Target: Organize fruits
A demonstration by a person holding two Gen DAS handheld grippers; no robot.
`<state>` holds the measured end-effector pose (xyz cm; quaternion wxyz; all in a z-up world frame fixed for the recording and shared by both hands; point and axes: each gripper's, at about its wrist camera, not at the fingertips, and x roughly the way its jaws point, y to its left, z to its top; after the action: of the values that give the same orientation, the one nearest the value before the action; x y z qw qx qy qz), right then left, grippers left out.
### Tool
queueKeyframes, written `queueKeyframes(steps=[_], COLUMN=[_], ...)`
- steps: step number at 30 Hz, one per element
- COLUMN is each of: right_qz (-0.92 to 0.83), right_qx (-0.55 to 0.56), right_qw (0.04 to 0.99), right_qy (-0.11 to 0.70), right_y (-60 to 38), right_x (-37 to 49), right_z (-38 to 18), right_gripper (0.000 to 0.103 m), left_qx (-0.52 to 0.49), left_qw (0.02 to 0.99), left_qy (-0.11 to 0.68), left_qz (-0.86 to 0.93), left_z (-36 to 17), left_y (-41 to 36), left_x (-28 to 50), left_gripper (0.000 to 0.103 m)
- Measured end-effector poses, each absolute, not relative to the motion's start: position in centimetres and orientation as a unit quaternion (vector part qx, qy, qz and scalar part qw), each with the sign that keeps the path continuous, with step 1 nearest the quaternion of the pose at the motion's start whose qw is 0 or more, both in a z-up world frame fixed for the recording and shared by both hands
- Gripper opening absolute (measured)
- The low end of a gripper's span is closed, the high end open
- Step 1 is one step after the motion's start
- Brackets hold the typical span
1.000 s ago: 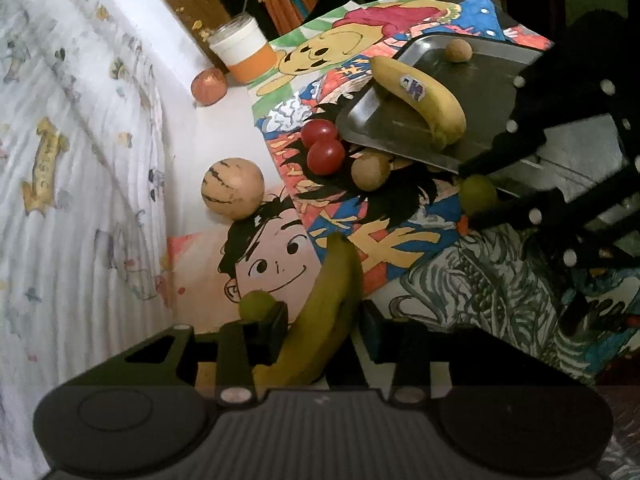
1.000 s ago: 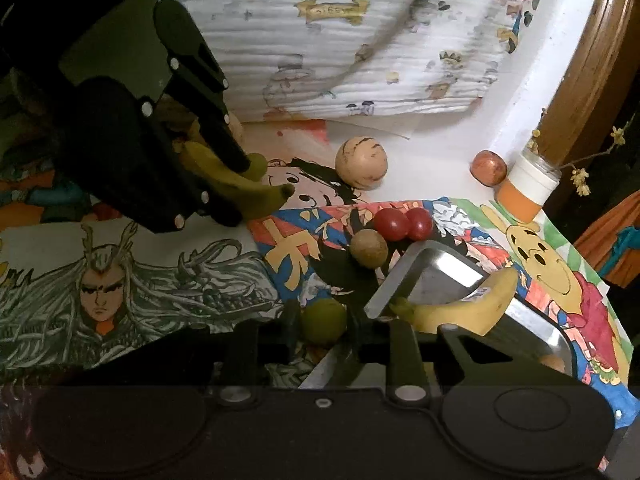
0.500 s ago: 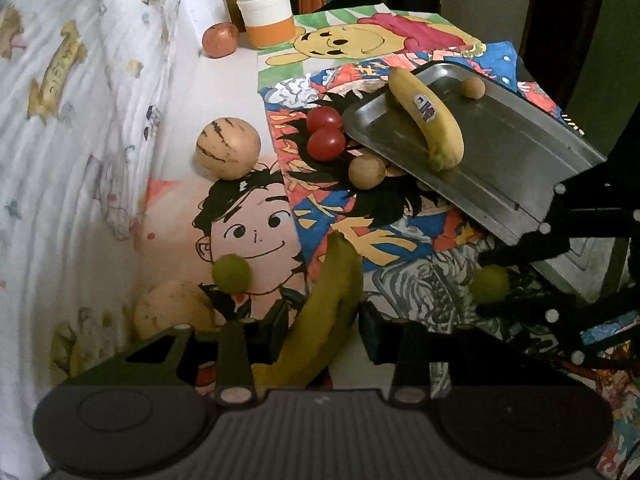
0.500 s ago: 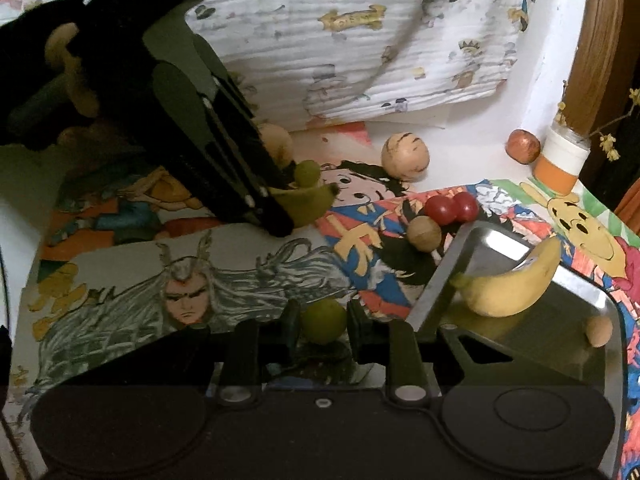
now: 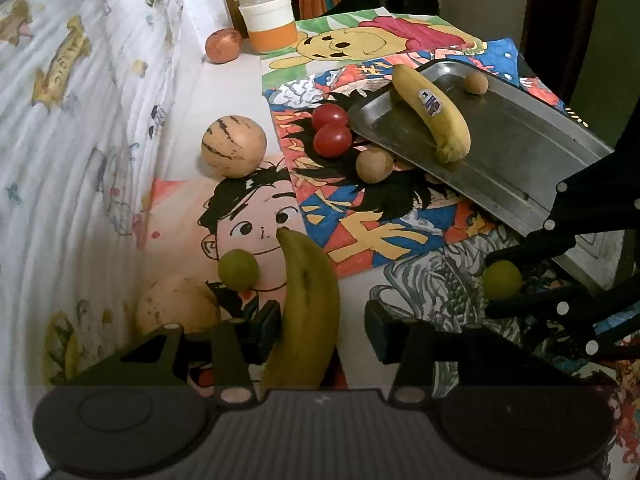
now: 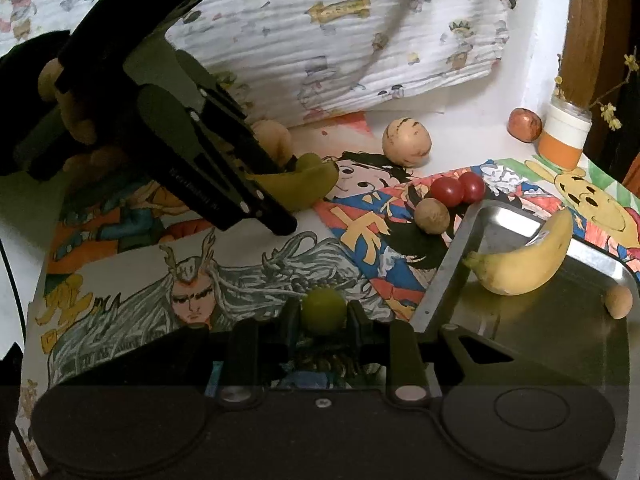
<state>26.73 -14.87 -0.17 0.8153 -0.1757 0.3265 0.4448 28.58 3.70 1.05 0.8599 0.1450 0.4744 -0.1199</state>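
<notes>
1. Tray [image 5: 520, 168] is taken as the landmark: a metal tray tilted on the drawings, with a yellow banana [image 5: 434, 116] and a small brown fruit [image 5: 475, 82] already lying in it, so it is judged to be the collection spot.
2. Right tool [image 6: 323, 314] is clamped shut on a green round fruit [image 6: 323, 311], held just outside the tray's near-left corner; a drop into the tray is judged to be pending.
3. Left tool [image 5: 320, 326] is opening; a greenish banana [image 5: 306, 304] lies between the jaws, touched by the left pad, clear of the right one.
4. That banana is well away from the tray, on the face drawing; a second green fruit [image 5: 238, 269] lies just beside it.
5. Two red fruits [image 5: 331, 130] and a brown fruit [image 5: 374, 165] lie against the tray's far-left edge; the striped round fruit [image 5: 234, 146] lies further out.
</notes>
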Motion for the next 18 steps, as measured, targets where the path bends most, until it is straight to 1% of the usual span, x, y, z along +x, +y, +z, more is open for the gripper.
queueKeyframes(steps=[5, 8, 12, 18], right_qz=[0.442, 0.437, 0.426, 0.415], right_qx=[-0.167, -0.162, -0.157, -0.146], right_qw=[0.818, 0.824, 0.831, 0.84], right_qy=[0.327, 0.323, 0.32, 0.318], right_y=[-14.6, -14.7, -14.7, -15.5], right_x=[26.9, 26.7, 26.1, 24.9], right_z=[-0.3, -0.4, -0.3, 0.0], right_gripper=[0.028, 0.026, 0.025, 0.025], left_qx=[0.142, 0.152, 0.162, 0.102], left_qw=[0.865, 0.869, 0.866, 0.867], left_qy=[0.468, 0.462, 0.464, 0.477], left_qz=[-0.111, -0.092, -0.09, -0.103], left_z=[1.0, 1.1, 1.4, 2.1], left_y=[3.7, 3.5, 3.0, 3.1], left_x=[28.4, 28.1, 27.7, 26.8], left_gripper=[0.047, 0.035, 0.034, 0.034])
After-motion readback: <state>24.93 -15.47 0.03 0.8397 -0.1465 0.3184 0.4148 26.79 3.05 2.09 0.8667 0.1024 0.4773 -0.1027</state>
